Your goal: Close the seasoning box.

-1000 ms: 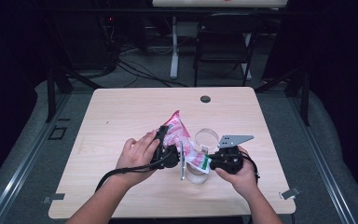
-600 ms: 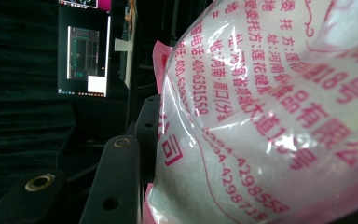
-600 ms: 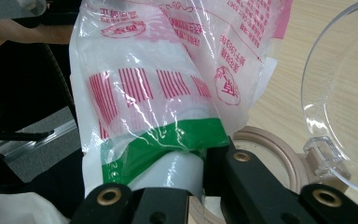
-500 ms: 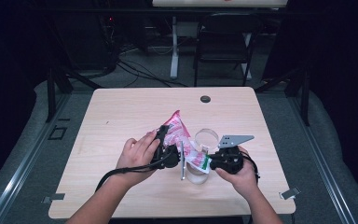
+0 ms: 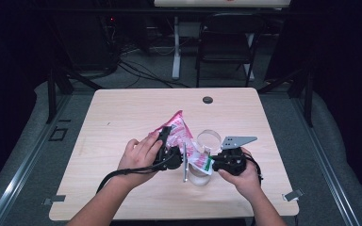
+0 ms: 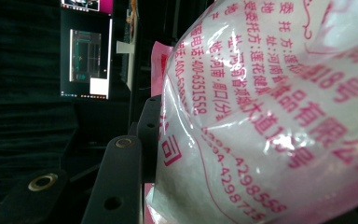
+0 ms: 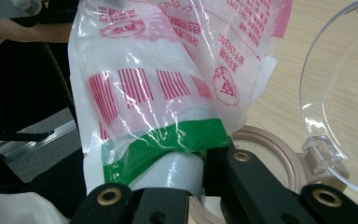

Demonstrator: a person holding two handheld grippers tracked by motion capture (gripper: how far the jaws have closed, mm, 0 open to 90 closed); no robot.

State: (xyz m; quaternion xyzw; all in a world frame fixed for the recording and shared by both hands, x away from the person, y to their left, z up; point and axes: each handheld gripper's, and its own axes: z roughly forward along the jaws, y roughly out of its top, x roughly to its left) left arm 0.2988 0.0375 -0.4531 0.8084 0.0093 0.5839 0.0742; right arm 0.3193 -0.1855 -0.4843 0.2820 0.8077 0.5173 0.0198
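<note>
A pink-and-white plastic bag of white powder (image 5: 181, 136) is held above the table's middle between both grippers. My left gripper (image 5: 168, 149) is clamped on the bag's upper part; in the left gripper view the printed bag (image 6: 270, 112) presses against the black jaw. My right gripper (image 5: 218, 164) is shut on the bag's green-banded lower end (image 7: 168, 140), which is pinched between the two jaws. A clear round jar (image 5: 199, 178) stands under the bag, its hinged clear lid (image 7: 340, 93) open and its beige rim (image 7: 272, 144) visible.
The light wooden table (image 5: 122, 117) has a small dark round cap (image 5: 208, 100) near its far edge. A black chair (image 5: 226, 42) and cables stand on the floor beyond. A person's hands come in from the near edge.
</note>
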